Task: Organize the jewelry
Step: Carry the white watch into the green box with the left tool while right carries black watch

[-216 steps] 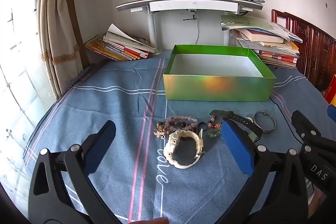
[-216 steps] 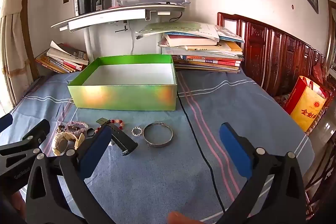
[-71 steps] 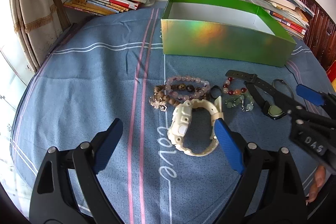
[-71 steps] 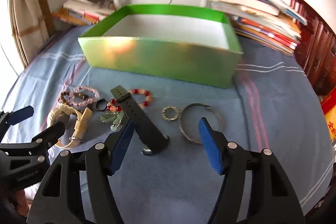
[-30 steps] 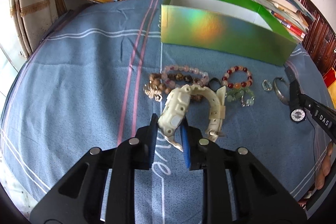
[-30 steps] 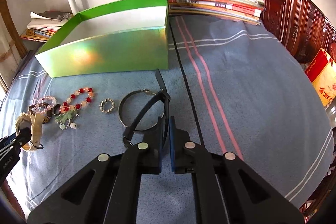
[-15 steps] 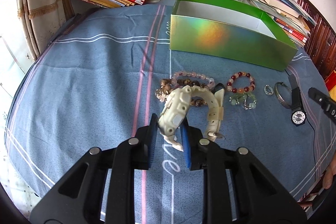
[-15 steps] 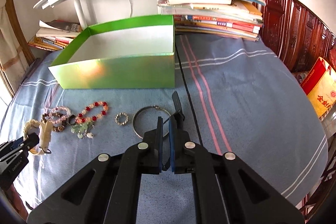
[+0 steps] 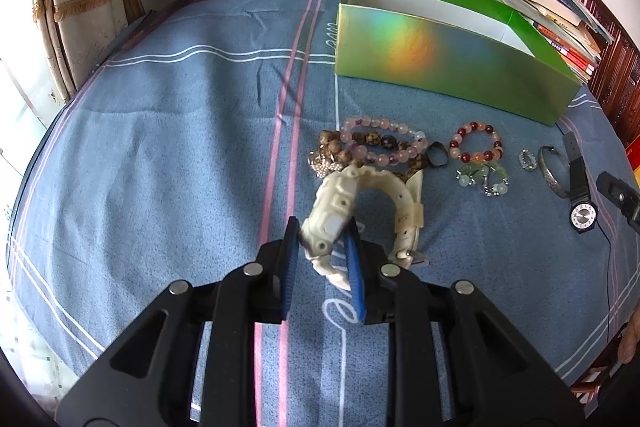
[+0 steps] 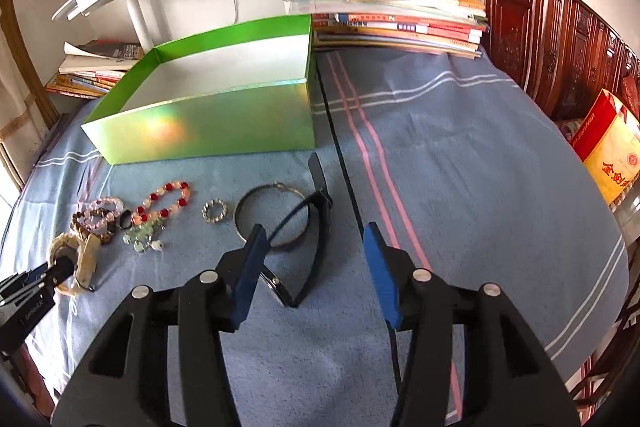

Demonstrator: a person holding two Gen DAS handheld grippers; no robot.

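**Right fingers let the black watch go; left holds the white one**

Half a second ago the right hand-held gripper (image 10: 316, 259) was pinched on the black watch (image 10: 320, 227); its blue pads now stand wide apart and the watch lies on the blue cloth.

Left wrist view: the left hand-held gripper (image 9: 322, 247) is clamped on the case of the white watch (image 9: 360, 211), whose strap arcs up and to the right of the pads. Whether it is lifted clear of the cloth I cannot tell. Beyond it lie the beaded bracelets (image 9: 376, 143), and further on, ahead and to the right, the green box (image 9: 440, 59), its long side running left to right across the view.

Right wrist view: the black watch lies folded between the open pads, its strap reaching forward over the silver bangle (image 10: 272, 215). The green box (image 10: 208, 131) is ahead and to the left, past the small ring (image 10: 214, 211).

Judging by the task, the box is the goal. It lies forward of both hands, and only the left one carries anything, so the coming move looks like the left's.
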